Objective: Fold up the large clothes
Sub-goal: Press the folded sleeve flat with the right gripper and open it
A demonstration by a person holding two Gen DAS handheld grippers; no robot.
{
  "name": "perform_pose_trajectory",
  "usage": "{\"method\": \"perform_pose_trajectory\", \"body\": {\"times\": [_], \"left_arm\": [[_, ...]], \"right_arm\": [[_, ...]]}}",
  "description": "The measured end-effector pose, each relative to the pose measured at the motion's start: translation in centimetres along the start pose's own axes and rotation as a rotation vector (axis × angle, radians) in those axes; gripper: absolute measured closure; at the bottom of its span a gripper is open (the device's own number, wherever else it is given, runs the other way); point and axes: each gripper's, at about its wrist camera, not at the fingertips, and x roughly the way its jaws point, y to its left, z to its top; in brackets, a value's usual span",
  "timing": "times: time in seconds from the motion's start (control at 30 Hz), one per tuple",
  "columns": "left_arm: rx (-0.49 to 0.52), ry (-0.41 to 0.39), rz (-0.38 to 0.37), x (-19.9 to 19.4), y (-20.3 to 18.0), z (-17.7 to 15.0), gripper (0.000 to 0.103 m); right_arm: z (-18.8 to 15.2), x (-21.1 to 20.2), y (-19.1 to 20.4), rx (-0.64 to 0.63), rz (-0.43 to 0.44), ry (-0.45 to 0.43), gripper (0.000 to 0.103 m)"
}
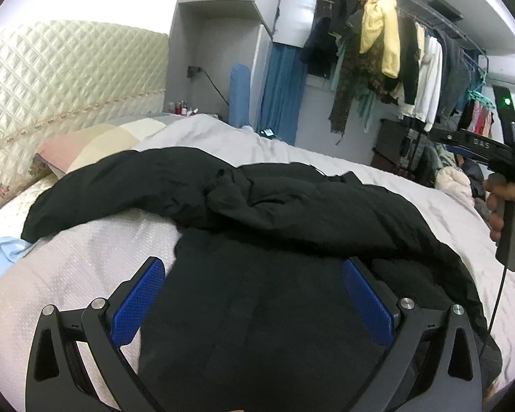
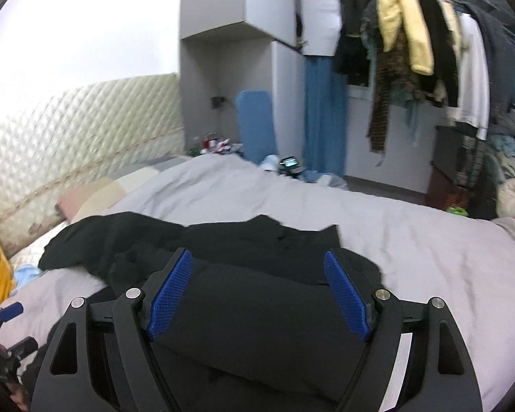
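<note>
Bedroom, grey-sheeted bed (image 1: 326,158): crumpled large black garment (image 1: 257,274) spread flat for folding. Left tool (image 1: 254,302), right tool (image 2: 257,295) both spread wide, hovering over fabric, pinching nothing.

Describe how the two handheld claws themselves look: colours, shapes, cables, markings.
Both the left claw and right claw have matte black, curved linkage arms with triangular cut-outs and silver pivot bolts. Their fingers carry flat blue pads with a fine knurled texture. Seen from the left wrist, the right claw's grey handle trails a thin black cable, and a green light glows above it.
</note>
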Motion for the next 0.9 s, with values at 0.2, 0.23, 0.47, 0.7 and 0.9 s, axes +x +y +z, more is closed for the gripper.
{"method": "perform_pose_trajectory", "body": {"times": [0.2,0.23,0.47,0.7,0.9], "left_arm": [[0.050,-0.003,0.000,-0.4,-2.1,-0.7,0.000],[0.053,-0.001,-0.001,-0.3,-2.4,-0.8,0.000],[0.072,0.028,-0.014,0.2,-4.0,-1.9,0.000],[0.082,0.051,0.009,0.9,-4.6,-2.3,0.000],[0.071,0.056,0.018,1.0,-4.5,-2.3,0.000]], "right_arm": [[-4.2,-1.0,-3.3,0.052,-0.045,0.035,0.028],[-5.0,-1.0,-3.7,0.057,-0.050,0.050,0.032],[-11.2,2.1,-6.4,0.092,-0.079,0.230,0.046],[-14.4,4.8,-6.8,0.050,-0.134,0.329,0.046],[-14.1,5.6,-6.1,0.018,-0.183,0.272,0.062]]}}
